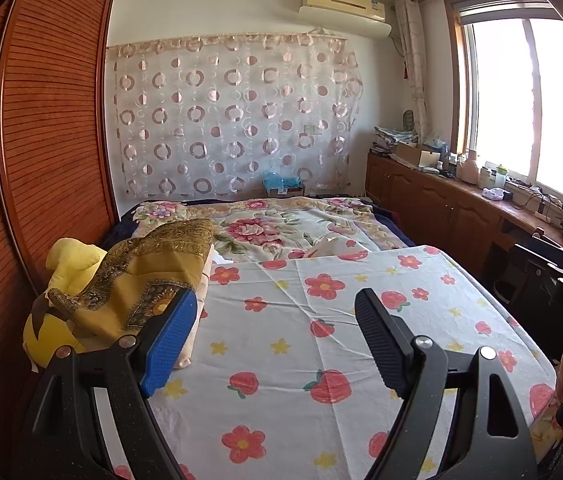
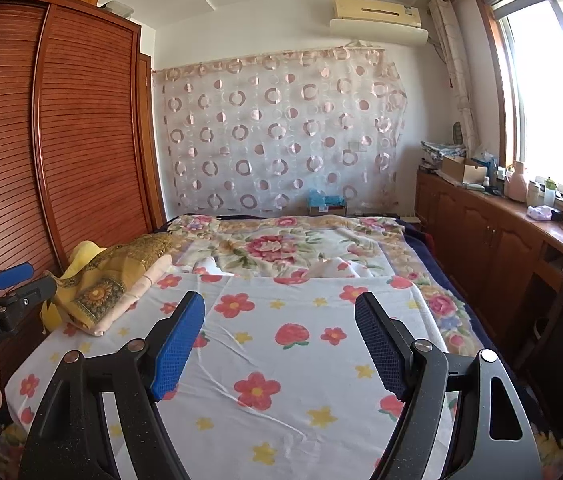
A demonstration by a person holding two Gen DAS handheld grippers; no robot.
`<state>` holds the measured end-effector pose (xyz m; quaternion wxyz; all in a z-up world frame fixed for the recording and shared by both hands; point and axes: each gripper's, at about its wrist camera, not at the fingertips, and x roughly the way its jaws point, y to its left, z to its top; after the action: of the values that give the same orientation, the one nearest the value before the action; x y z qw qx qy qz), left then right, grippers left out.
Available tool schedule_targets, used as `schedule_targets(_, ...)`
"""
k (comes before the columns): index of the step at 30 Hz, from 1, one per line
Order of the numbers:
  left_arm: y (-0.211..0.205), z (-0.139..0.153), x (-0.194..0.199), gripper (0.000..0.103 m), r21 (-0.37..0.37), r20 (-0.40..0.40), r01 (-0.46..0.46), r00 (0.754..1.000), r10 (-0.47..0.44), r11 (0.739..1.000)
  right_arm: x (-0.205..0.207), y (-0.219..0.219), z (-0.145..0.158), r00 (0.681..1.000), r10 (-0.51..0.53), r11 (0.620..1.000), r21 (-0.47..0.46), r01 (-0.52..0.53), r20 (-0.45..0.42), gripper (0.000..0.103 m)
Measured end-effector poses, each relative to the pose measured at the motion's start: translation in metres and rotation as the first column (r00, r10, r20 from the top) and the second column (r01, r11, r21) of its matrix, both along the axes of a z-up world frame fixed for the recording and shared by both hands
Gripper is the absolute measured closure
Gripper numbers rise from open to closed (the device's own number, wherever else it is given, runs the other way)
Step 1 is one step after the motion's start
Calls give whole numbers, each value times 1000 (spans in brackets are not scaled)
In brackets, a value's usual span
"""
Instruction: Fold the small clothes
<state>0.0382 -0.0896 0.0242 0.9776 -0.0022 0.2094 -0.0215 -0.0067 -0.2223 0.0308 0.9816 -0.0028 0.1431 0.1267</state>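
Both cameras sit just behind their own grippers at the foot of the bed, low over the flowered sheet (image 1: pixel 321 340), tilted slightly down and facing the far wall with its ringed curtain (image 1: pixel 233 120). The left view stands nearer the wardrobe (image 1: pixel 49 120), the right view nearer the window (image 2: pixel 541 100). They share the sheet, the pile of clothes (image 2: pixel 121 280), curtain and window; each catches the other gripper at its edge
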Motion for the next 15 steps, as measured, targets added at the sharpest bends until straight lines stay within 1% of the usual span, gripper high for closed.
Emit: schedule_targets(15, 2, 5, -4, 21, 0, 12, -5, 1000, 5, 1000, 2, -7, 1, 1000, 4, 1000, -4, -4, 4, 24)
